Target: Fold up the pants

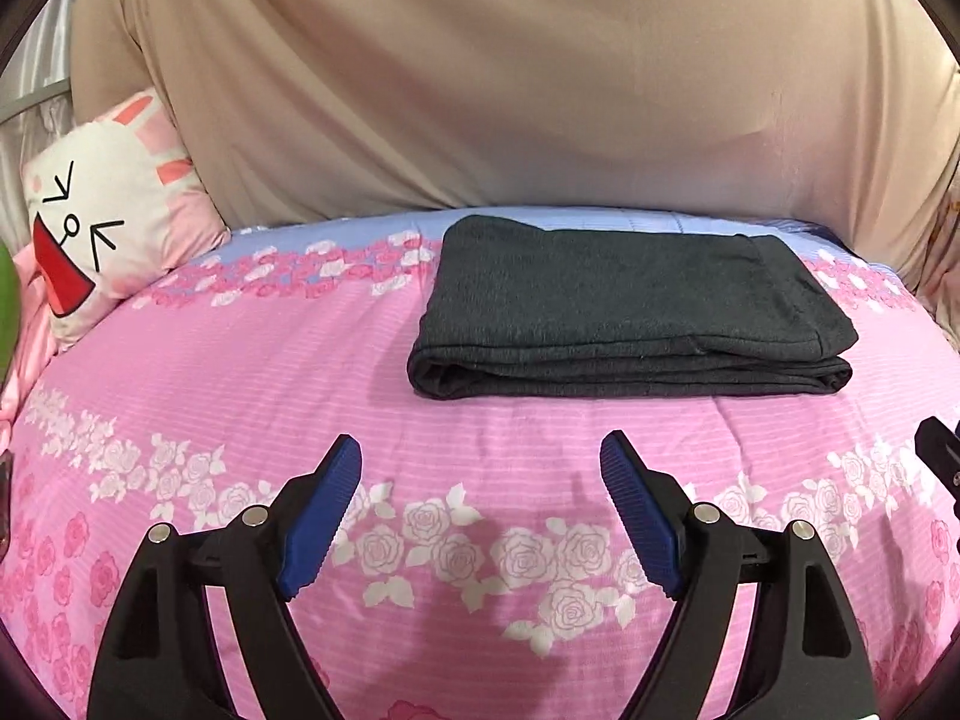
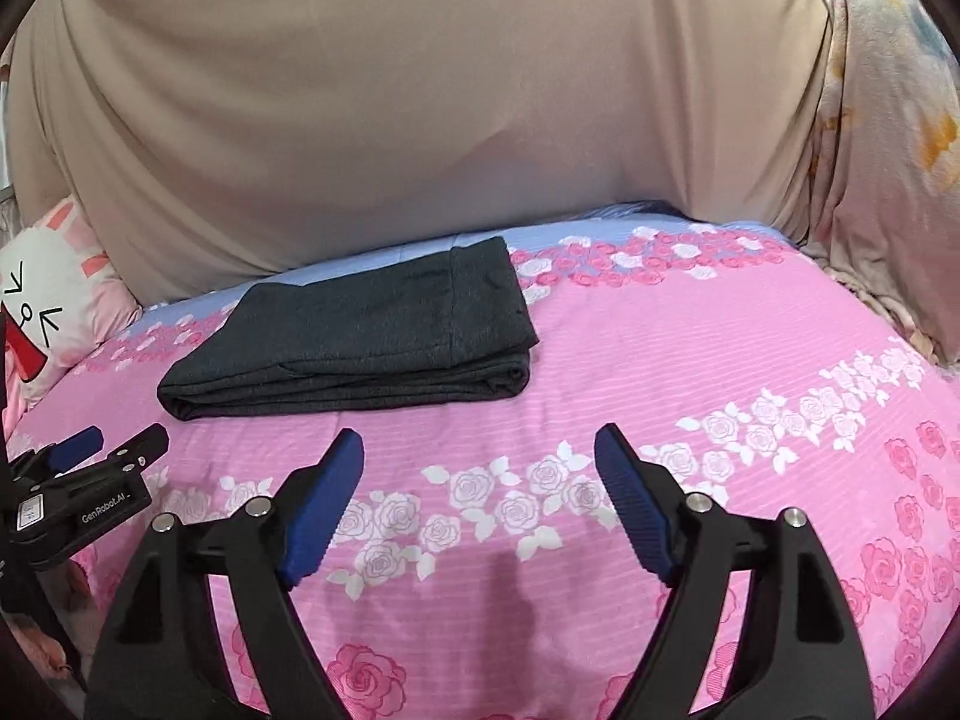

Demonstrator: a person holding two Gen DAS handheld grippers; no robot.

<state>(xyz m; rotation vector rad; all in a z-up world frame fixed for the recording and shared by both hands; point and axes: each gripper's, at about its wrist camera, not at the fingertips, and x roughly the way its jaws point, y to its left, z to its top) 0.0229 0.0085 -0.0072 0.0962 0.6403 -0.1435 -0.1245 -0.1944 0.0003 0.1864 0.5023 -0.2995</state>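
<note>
The dark grey pants [image 1: 624, 312] lie folded in a flat, layered rectangle on the pink floral bedspread [image 1: 240, 396], toward the far side of the bed. They also show in the right wrist view [image 2: 360, 336], left of centre. My left gripper [image 1: 480, 450] is open and empty, hovering over the bedspread short of the pants' near edge. My right gripper [image 2: 479, 444] is open and empty, to the right of the pants and nearer than them. The left gripper's body [image 2: 84, 480] shows at the left edge of the right wrist view.
A beige sheet [image 1: 480, 78] hangs behind the bed. A white and pink rabbit cushion [image 1: 102, 222] leans at the far left. A pale patterned blanket [image 2: 888, 138] hangs at the far right. The right gripper's edge [image 1: 942, 450] shows at the right of the left wrist view.
</note>
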